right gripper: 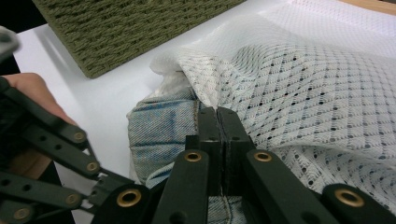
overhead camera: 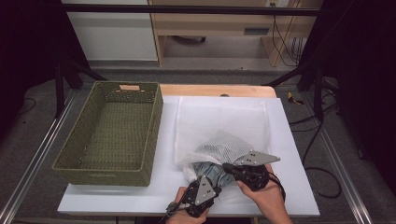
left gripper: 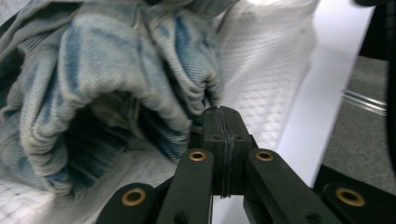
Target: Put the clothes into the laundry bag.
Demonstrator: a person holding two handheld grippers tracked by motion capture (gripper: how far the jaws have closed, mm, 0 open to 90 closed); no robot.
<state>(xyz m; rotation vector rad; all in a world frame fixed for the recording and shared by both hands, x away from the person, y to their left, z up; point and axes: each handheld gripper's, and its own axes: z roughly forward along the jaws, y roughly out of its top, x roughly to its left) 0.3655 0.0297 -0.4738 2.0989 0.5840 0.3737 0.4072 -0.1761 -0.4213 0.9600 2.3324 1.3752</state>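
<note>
Work in hand: stuffing a blue denim garment [overhead camera: 211,171] into a white mesh laundry bag [overhead camera: 224,140], or drawing the bag over it; direction not certain from these pictures.
Done so far: roughly half of the garment under the mesh, judged from the high view; bag mouth bunched up around the cloth at the near edge of the worktop.
Left to do: a folded, faded end of the denim [left gripper: 116,79] bulging out of the bag mouth toward the person; probably to be tucked in and the bag closed afterwards. No zip or closure visible.
Left tongs [overhead camera: 198,189]: clenched, jaws pressed flat together in the left gripper view, tips just at a denim fold; a pinch of cloth between them not certain.
Right tongs [overhead camera: 232,168]: clenched at the line where the mesh edge [right gripper: 196,88] meets a denim seam; likely a hem nipped there, though which layer is not clear.
Garment's place: near middle of the worktop, just right of the basket, half in the bag, between both hands.
Basket [overhead camera: 154,135]: olive woven, rectangular, on the left part of the worktop, apart from the bag; nothing seen inside it.
Worktop [overhead camera: 299,177]: white sheet over a wooden top, wood edge showing at the far side.
Room: dim, grey floor, dark stands and rails at both sides, cables on the right, pale wooden furniture along the back wall.
</note>
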